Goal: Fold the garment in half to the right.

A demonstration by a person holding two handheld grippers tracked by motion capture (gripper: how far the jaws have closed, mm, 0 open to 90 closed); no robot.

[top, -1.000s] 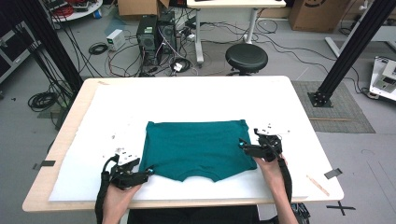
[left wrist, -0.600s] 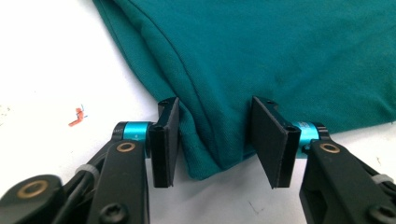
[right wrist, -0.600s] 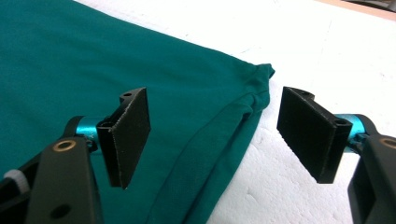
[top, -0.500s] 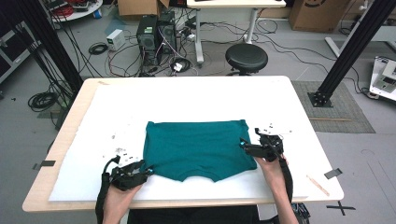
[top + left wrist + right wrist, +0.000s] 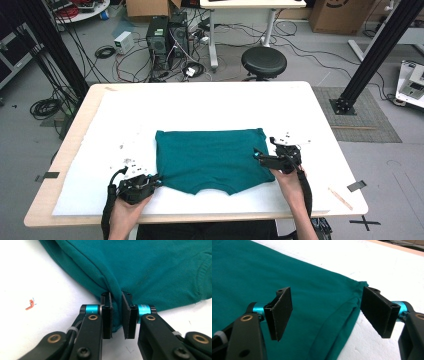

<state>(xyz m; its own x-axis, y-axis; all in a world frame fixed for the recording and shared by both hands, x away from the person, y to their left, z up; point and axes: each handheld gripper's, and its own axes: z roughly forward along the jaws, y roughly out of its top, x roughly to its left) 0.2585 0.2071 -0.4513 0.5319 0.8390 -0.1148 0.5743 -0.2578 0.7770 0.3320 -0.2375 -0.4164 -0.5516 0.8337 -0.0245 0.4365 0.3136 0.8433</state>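
At the near edge of the counter (image 5: pixel 210 102) the person's two hands come in, each holding a claw. The left claw (image 5: pixel 156 181) sits at the near left corner of the teal shirt (image 5: pixel 210 157); its jaws have just been closing, and in the left gripper view the left claw (image 5: pixel 116 315) is clenched on a pinched-up ridge of the shirt's (image 5: pixel 140 267) edge, the fold rising between the two black pads. The right claw (image 5: pixel 256 156) lies a little farther up, at the right side of the shirt, pointing inward across the cloth. In the right gripper view the right claw (image 5: pixel 327 312) is released, its jaws spread wide with the shirt's (image 5: pixel 249 275) folded right edge and corner lying between them, the pads not pressing on it. The shirt itself lies flat and folded in the middle of the white sheet (image 5: pixel 200 107) that covers the counter, nearer the person than the far edge. Beyond the counter, on the grey floor, stands a round black stool (image 5: pixel 264 61), with computer towers (image 5: pixel 167 35) and a tangle of cables to its left.
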